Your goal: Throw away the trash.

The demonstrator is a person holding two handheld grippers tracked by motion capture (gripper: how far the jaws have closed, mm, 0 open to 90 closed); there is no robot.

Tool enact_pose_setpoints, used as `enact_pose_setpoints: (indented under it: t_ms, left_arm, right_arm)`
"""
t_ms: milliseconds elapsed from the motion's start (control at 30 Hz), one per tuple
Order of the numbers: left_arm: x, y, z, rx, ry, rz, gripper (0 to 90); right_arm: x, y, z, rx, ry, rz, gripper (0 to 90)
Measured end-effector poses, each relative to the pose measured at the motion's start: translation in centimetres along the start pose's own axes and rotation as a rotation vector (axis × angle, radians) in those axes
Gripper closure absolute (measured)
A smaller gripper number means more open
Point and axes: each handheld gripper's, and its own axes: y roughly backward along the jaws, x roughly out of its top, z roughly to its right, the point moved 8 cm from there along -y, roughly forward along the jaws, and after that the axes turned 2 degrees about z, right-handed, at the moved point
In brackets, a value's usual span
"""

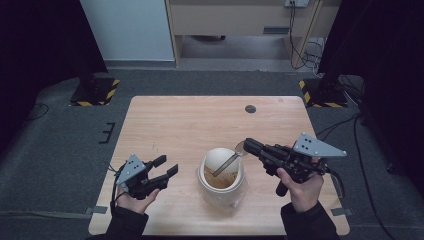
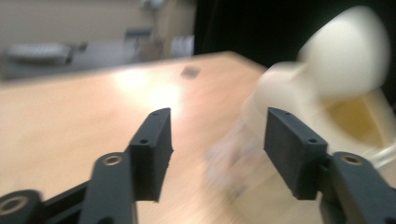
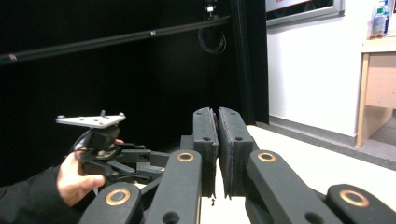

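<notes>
A: Wooden table [image 1: 165, 125], cream jar [image 1: 221, 181] near the front edge, right of centre. Pale rounded lid or inner wall tipped up at the far rim; tan contents inside.

B: Right gripper [image 1: 243, 148] just right of the jar's far rim, jaws pressed together on the handle of a spoon [image 1: 231, 159]. Shaft slanting down into the jar, bowl end at the pads.

A: Left gripper [image 1: 167, 167] well left of the jar, jaws apart, nothing between them. Apart as well in the left gripper view [image 2: 217, 140], jar blurred to the right.

B: Likely step: stirring or scooping. Best kept slow, spoon clear of the rim, grip firm near the bowl end.

A: Jar unsupported for now. Probably wise to bring the open left jaws against its wall before any harder pull, to stop tipping or sliding.
</notes>
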Motion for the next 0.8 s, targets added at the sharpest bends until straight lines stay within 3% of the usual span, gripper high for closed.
enact_pose_setpoints:
  t_ms: [33,100,133,267,333,467,600,800]
  left_arm:
    - [0.0,0.0,0.0,0.0,0.0,0.0,36.7]
    - [-1.9,-0.4,-2.1,0.052,0.022,-0.06,32.8]
    - [-3.2,-0.7,-3.6,0.086,0.043,-0.12,31.6]
    - [-4.2,-1.0,-5.0,0.113,0.05,-0.167,28.5]
    - [-4.6,-1.3,-6.1,0.132,0.057,-0.181,27.8]
    - [-4.8,-1.2,-7.2,0.152,0.068,-0.19,27.2]
    - [-4.8,-1.0,-7.8,0.164,0.093,-0.188,27.1]
    - [-4.8,-0.9,-8.1,0.176,0.089,-0.189,27.1]
  right_arm:
    - [0.0,0.0,0.0,0.0,0.0,0.0,86.3]
    - [-0.4,-0.1,0.0,-0.005,0.03,-0.02,86.4]
    - [-0.6,-0.1,0.0,-0.006,0.037,-0.028,86.4]
    - [-1.0,-0.2,0.0,-0.008,0.076,-0.051,86.4]
    - [-1.3,-0.3,0.1,-0.011,0.092,-0.062,86.4]
    - [-1.8,-0.4,0.2,-0.018,0.118,-0.081,86.3]
    - [-2.4,-0.8,0.2,-0.031,0.152,-0.101,86.3]
    - [-3.3,-1.3,0.3,-0.048,0.195,-0.13,86.0]
